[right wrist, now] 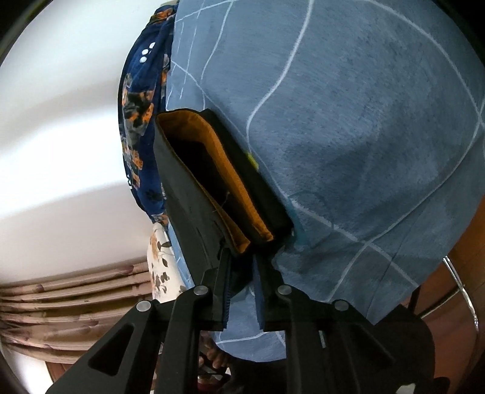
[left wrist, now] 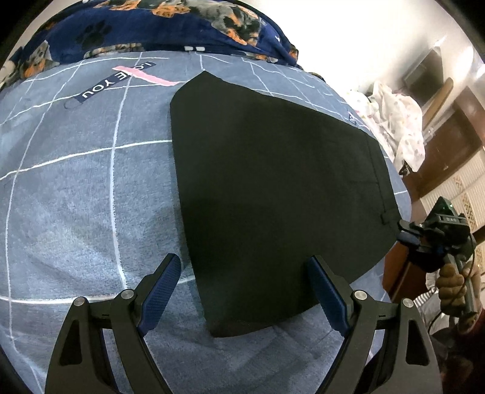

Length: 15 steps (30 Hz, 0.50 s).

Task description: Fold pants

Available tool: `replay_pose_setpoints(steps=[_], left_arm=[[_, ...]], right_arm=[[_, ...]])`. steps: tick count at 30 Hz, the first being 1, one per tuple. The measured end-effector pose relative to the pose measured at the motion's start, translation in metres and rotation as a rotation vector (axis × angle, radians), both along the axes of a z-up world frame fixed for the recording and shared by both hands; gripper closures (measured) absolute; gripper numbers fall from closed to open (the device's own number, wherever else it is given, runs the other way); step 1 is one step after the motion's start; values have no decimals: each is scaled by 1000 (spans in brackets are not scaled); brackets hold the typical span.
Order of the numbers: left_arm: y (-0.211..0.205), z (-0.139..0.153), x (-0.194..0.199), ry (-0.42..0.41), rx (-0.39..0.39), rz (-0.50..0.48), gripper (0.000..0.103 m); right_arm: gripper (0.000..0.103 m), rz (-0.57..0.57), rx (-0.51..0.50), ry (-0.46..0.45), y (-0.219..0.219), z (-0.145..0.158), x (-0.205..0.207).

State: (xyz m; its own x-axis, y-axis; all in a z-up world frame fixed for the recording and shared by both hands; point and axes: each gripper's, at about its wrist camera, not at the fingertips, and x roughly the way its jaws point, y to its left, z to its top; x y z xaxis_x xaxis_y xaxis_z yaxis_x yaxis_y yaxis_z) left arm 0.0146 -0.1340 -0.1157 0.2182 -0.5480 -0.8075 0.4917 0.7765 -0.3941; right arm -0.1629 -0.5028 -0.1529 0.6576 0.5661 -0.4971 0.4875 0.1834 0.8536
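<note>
The black pants (left wrist: 272,188) lie on the bed, spread over the blue-grey bedspread (left wrist: 75,181), and they look at least once folded already: the outline is a compact, flat slab with clean straight edges, filling the middle of the left wrist view. I judge the fold partway done; a further fold or a final smoothing seems to be left.

Starting at the left of that view, the bedspread is a soft, brushed cloth crossed by thin white grid lines, with a pink and navy "LOVE YOU" strip (left wrist: 121,80) printed toward the upper left. Behind it, along the top, a plush navy blanket (left wrist: 136,27) with orange and grey dog prints is bunched. The left tool (left wrist: 245,263) hovers at the bottom centre with its ribbed blue pads spread wide, straddling the near corner of the pants and gripping nothing. The pants' cloth is matte and smooth, with a belt loop and seam showing near the right edge.

At the far right, the right tool (left wrist: 407,235) sits at the waistband end, a hand (left wrist: 451,285) on its handle. In the right wrist view its jaws stand nearly closed at the waistband (right wrist: 230,194), which gapes to show an orange-tan lining; whether the pads actually pinch the cloth I cannot tell.
</note>
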Motion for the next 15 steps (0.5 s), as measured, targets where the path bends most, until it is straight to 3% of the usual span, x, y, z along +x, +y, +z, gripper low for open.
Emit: replay_pose_setpoints(steps=[7, 15], left_arm=[[0, 0, -1, -5, 3, -3, 18], [0, -1, -1, -7, 8, -3, 16]], right_arm=[[71, -12, -79, 9, -10, 17, -3], [61, 13, -121, 16, -9, 17, 12]])
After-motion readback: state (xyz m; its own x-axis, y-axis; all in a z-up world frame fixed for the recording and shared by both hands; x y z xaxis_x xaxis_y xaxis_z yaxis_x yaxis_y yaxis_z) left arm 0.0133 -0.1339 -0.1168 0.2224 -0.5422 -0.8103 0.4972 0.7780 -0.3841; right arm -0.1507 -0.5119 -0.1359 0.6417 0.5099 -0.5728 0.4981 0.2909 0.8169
